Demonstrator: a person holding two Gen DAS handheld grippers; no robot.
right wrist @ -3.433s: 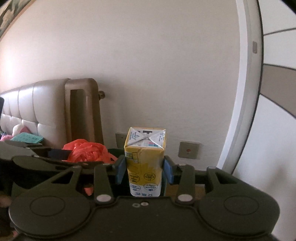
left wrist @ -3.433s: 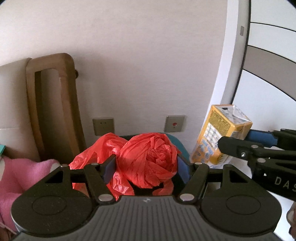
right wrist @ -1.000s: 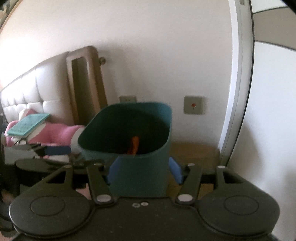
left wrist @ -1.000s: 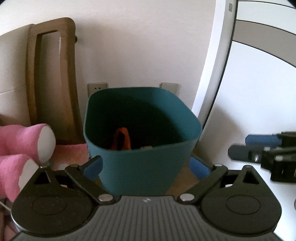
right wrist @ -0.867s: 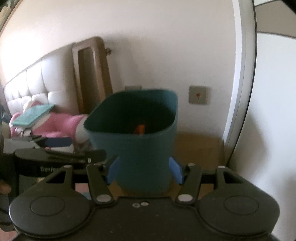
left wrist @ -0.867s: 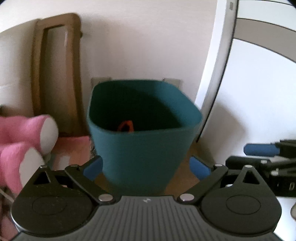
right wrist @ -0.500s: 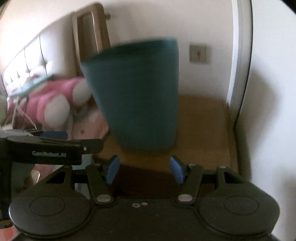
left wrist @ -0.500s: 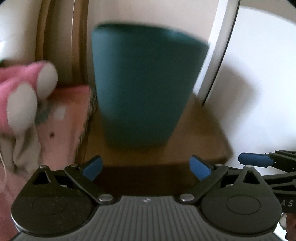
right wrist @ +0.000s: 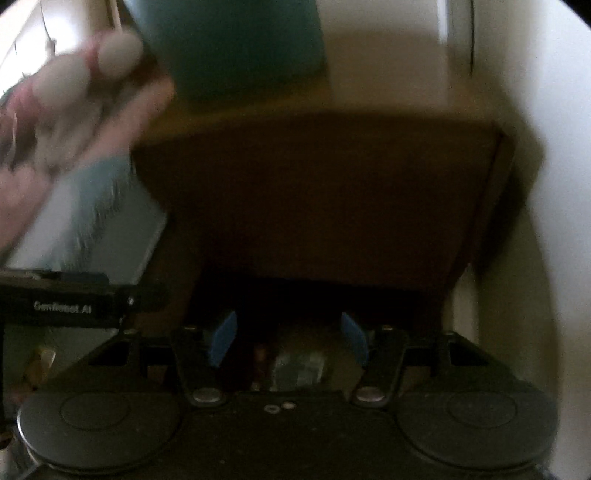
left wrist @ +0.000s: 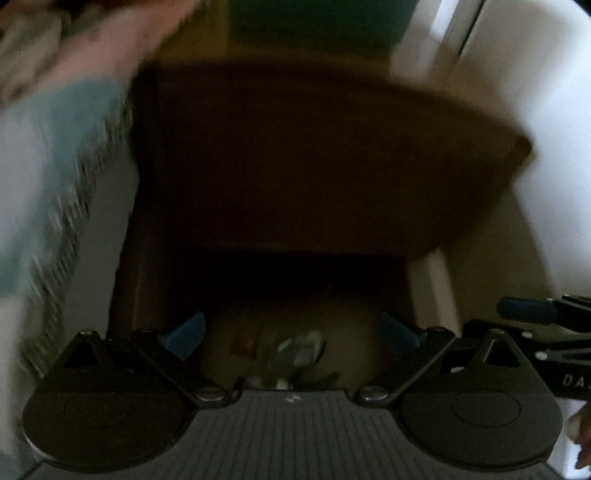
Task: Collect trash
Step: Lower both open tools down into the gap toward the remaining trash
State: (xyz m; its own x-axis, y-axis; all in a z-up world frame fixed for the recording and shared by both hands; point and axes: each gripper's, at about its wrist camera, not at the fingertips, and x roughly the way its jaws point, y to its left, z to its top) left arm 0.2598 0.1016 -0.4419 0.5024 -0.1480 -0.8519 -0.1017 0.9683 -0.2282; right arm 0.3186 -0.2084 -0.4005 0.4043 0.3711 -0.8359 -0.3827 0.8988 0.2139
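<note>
- The teal trash bin [right wrist: 236,48] stood on the far part of the brown nightstand [right wrist: 317,192], toward its back edge; only the lower wall of the bin showed at the top of each wrist view (both pictures were blurred).
- In the left wrist view the same bin [left wrist: 317,18] was just a dark green band above the nightstand's top [left wrist: 310,155].
- The left gripper [left wrist: 291,334] was released, its blue pads spread wide with nothing between them; it pointed steeply down past the nightstand's front edge.
- The right gripper [right wrist: 288,338] was likewise released and empty, its blue pads apart.
- Beyond the fingertips of both, low in the shadow under the nightstand's front edge, lay some small items [right wrist: 299,365], one greyish and one reddish; I could not tell what they were.
- The right gripper's dark finger [left wrist: 528,312] showed at the right edge of the left wrist view, beside the left gripper.
- The left gripper's black body showed at the left edge of the right wrist view.
- Left of the nightstand lay pink and pale blue bedding [right wrist: 85,206], with a pink plush toy [right wrist: 92,62] near the bin.
- A white wall [left wrist: 546,110] ran along the nightstand's right side.
</note>
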